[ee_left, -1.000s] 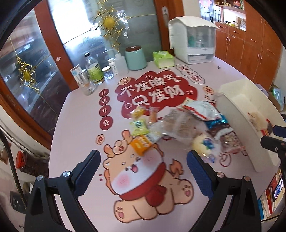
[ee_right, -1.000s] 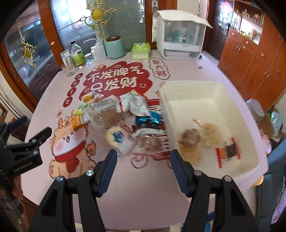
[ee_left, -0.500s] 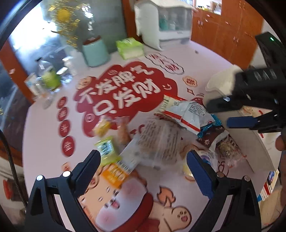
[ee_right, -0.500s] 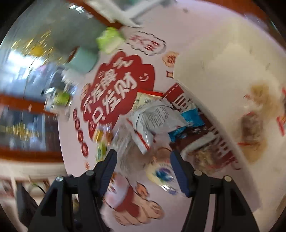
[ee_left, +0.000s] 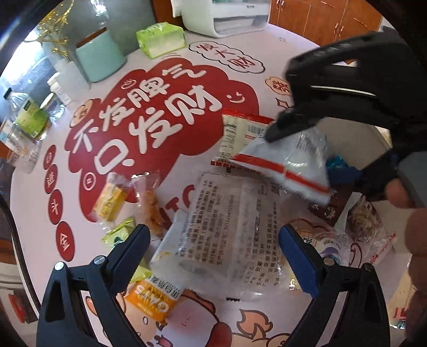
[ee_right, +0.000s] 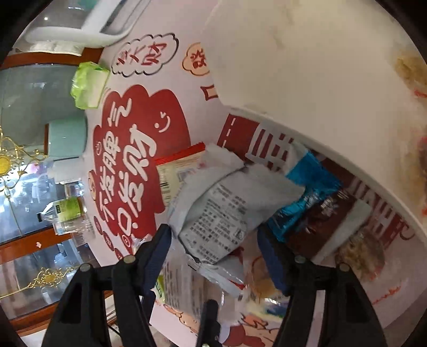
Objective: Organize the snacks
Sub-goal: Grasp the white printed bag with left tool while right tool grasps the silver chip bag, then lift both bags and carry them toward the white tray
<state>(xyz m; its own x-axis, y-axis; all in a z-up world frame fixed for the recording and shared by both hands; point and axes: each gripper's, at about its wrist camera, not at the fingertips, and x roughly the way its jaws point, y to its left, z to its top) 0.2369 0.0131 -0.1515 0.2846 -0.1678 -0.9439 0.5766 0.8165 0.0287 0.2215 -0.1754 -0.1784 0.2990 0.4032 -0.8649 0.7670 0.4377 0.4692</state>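
A pile of snack packets lies on the pink printed table. My left gripper (ee_left: 213, 251) is open, its fingers straddling a large clear packet with printed text (ee_left: 229, 229). My right gripper (ee_right: 213, 240) is open around a white packet with a red stripe (ee_right: 221, 208); in the left wrist view that packet (ee_left: 288, 162) sits between the right gripper's fingers (ee_left: 291, 125), its edge off the table. A blue packet (ee_right: 304, 197) and a brown packet (ee_right: 325, 221) lie beside it. The white bin (ee_right: 307, 80) holds a few snacks at its far right.
An orange oats packet (ee_left: 152, 301), a yellow packet (ee_left: 110, 202) and a green packet (ee_left: 120, 232) lie at the left. A mint canister (ee_left: 100, 58), a green tissue pack (ee_left: 161, 40), bottles (ee_left: 26, 117) and a white appliance (ee_left: 226, 16) stand at the back.
Both grippers have moved in low over the pile. The right gripper has rolled sideways and come around the white red-striped packet; the left has come around the large clear packet.
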